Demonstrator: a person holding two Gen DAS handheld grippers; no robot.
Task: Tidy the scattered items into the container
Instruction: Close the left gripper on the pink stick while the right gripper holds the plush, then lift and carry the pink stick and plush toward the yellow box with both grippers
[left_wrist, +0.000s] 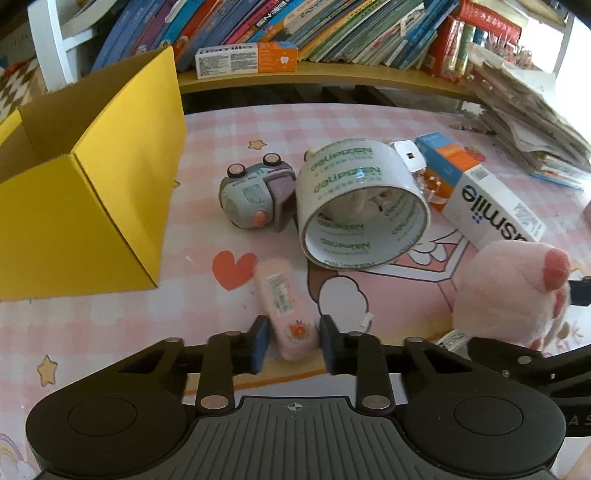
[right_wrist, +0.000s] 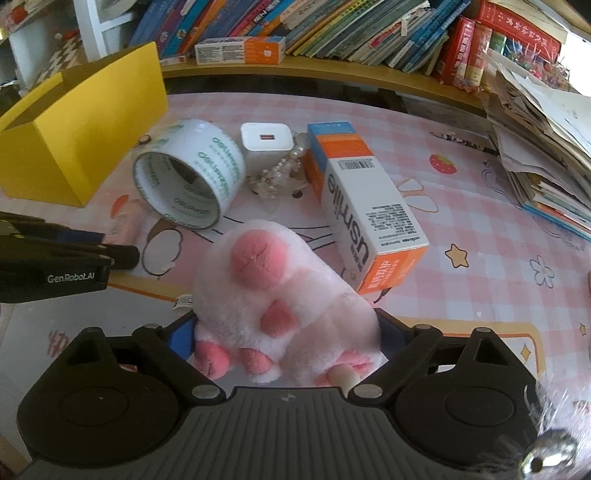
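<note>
My left gripper (left_wrist: 295, 343) is shut on the near end of a pink fuzzy oblong case (left_wrist: 282, 299) that lies on the pink tablecloth. The open yellow box (left_wrist: 92, 206) stands to its left. In the right wrist view a pink plush paw (right_wrist: 258, 266) fills the gap of my right gripper (right_wrist: 284, 332), its fur against both fingers. Beyond lie a tape roll (right_wrist: 192, 173), a white charger (right_wrist: 264, 142), a beaded trinket (right_wrist: 280, 177) and a usmile carton (right_wrist: 365, 206). A toy car (left_wrist: 255, 195) lies beside the tape roll (left_wrist: 354, 206).
A wooden shelf packed with books runs along the back, with a toothpaste carton (left_wrist: 245, 59) on its edge. A slumping stack of papers (right_wrist: 535, 147) crowds the right side. The yellow box (right_wrist: 81, 122) sits at the far left of the table.
</note>
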